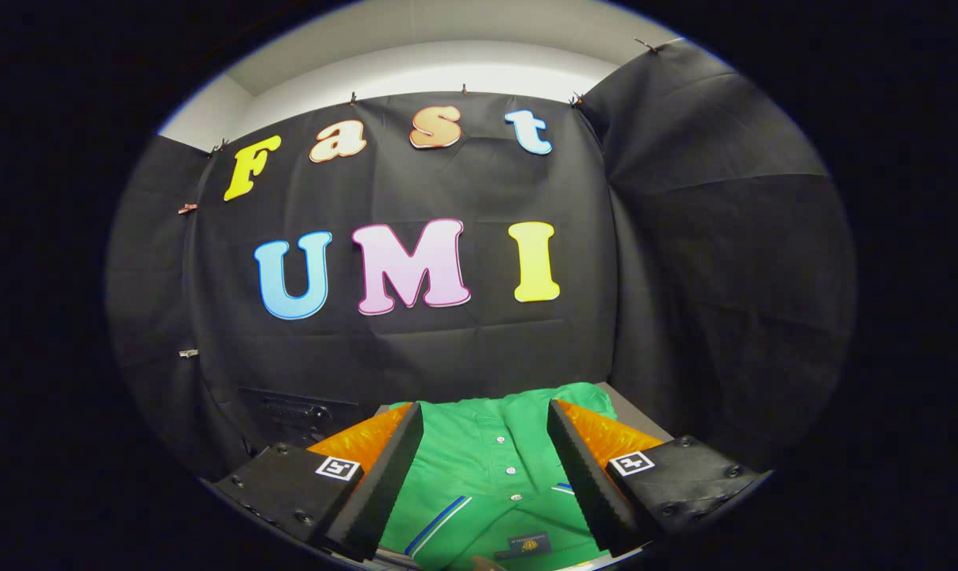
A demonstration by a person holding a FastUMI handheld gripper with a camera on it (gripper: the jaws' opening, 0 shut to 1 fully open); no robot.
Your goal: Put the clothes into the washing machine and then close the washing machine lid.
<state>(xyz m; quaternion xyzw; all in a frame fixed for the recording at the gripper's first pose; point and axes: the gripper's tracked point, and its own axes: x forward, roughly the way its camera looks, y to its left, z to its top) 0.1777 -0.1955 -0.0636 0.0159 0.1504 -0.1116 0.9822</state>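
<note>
straddling green shirt point(487, 468) — hand-held gripper point(485, 419), fingers apart

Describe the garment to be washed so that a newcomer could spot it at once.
Start at the black cloth wall; below it is a grey surface. On it, between the open gripper's fingers, lies a green polo shirt, marked by white buttons and a blue-striped collar.

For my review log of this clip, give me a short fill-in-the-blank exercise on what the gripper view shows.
1. The shirt lying between the fingers is ____ in colour.
2. The gripper is ____, with neither finger pressing on the shirt.
3. Down the shirt's placket runs a row of small white ____.
4. The shirt rests on a ____ surface.

Missing words: green; open; buttons; grey
</note>
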